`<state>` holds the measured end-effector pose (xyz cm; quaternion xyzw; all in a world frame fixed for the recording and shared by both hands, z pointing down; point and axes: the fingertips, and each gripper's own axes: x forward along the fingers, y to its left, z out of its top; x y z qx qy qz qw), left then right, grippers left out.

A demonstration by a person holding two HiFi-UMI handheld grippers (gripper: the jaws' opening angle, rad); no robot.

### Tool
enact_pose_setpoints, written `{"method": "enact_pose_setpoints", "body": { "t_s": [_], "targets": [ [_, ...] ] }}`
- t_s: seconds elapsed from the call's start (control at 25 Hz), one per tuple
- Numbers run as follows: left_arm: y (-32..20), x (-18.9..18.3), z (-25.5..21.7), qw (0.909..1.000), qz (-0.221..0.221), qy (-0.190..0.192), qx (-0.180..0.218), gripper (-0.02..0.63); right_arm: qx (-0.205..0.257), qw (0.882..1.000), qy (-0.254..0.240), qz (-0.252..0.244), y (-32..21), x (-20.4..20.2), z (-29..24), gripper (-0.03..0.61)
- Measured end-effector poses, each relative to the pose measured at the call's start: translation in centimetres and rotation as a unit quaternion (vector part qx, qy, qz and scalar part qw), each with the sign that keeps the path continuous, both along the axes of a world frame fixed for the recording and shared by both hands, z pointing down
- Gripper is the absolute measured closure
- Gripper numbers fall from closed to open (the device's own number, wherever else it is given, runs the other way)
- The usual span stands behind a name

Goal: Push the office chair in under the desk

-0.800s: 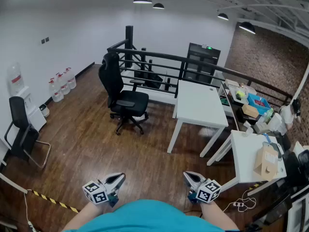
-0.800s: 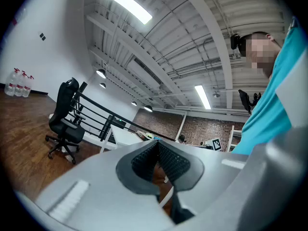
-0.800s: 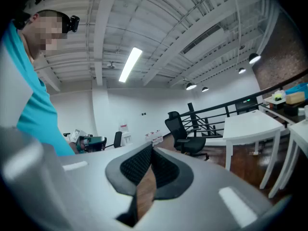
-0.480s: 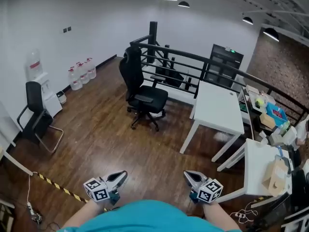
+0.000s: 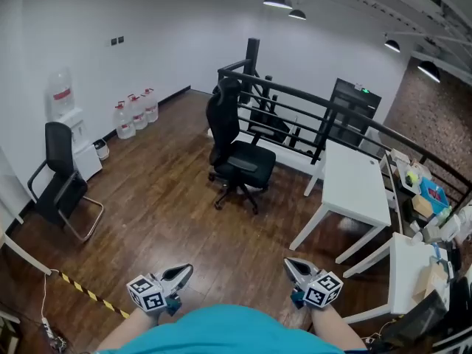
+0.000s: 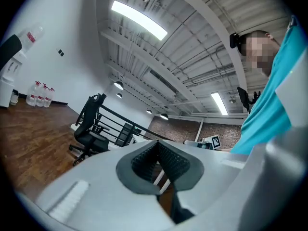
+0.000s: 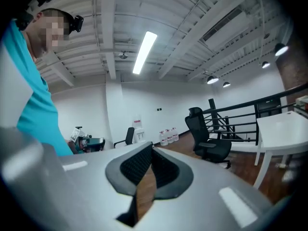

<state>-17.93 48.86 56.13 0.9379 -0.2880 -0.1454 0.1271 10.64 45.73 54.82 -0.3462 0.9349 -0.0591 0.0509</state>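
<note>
A black office chair [image 5: 240,153] stands on the wood floor, well out from the white desk [image 5: 355,190] to its right, its seat turned towards the desk. Both grippers are held low near the person's body, far from the chair. My left gripper [image 5: 183,273] is shut with nothing between its jaws. My right gripper [image 5: 293,266] is also shut and empty. In the left gripper view the chair [image 6: 89,129] shows beyond the shut jaws [image 6: 157,148]. The right gripper view shows the chair [image 7: 208,134] and the desk [image 7: 284,124] beyond its shut jaws [image 7: 150,152].
A black railing [image 5: 295,105] runs behind the chair and desk. A black visitor chair [image 5: 60,186], a water dispenser [image 5: 68,120] and water bottles [image 5: 136,113] stand along the left wall. A second white table [image 5: 409,275] is at the right. Striped tape [image 5: 81,291] crosses the floor.
The head view has swung left, so the chair and desk now sit further right in the picture. Both grippers stay low, shut, in the same places.
</note>
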Motion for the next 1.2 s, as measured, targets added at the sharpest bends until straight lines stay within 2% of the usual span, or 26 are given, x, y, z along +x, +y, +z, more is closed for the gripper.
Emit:
{"method": "enact_pose_setpoints", "body": {
  "t_s": [0.16,0.24,0.36,0.6,0.92,1.08,1.2],
  "targets": [
    [-3.8,-5.1,0.2,0.9997,0.011,-0.018,0.008,0.586,0.007,1.0,0.003,0.016,-3.9,-4.1,-0.1,0.578],
    [-5.9,-5.9,0.2,0.9996,0.011,-0.025,0.012,0.586,0.011,1.0,0.005,0.02,-5.8,-4.7,-0.5,0.577],
    [-9.5,-6.8,-0.2,0.9999,0.005,-0.014,0.008,0.586,0.017,1.0,0.017,0.019,-9.3,-5.5,-0.8,0.574],
    [-18.7,-8.4,1.5,0.9998,-0.006,-0.017,0.012,0.586,0.011,1.0,0.007,0.014,-19.5,-6.5,1.7,0.556],
    [-34.2,-4.5,0.1,0.9974,-0.07,-0.014,0.012,0.575,0.025,0.997,0.01,-0.075,-37.6,-5.0,1.7,0.5],
    [-40.3,-4.0,-0.6,0.9959,-0.089,-0.011,0.003,0.572,0.044,0.992,0.031,-0.114,-45.4,-6.7,0.5,0.485],
    [-43.7,-5.5,0.0,0.9952,-0.096,-0.017,0.0,0.572,0.059,0.988,0.054,-0.13,-49.5,-9.3,0.2,0.479]
  ]
}}
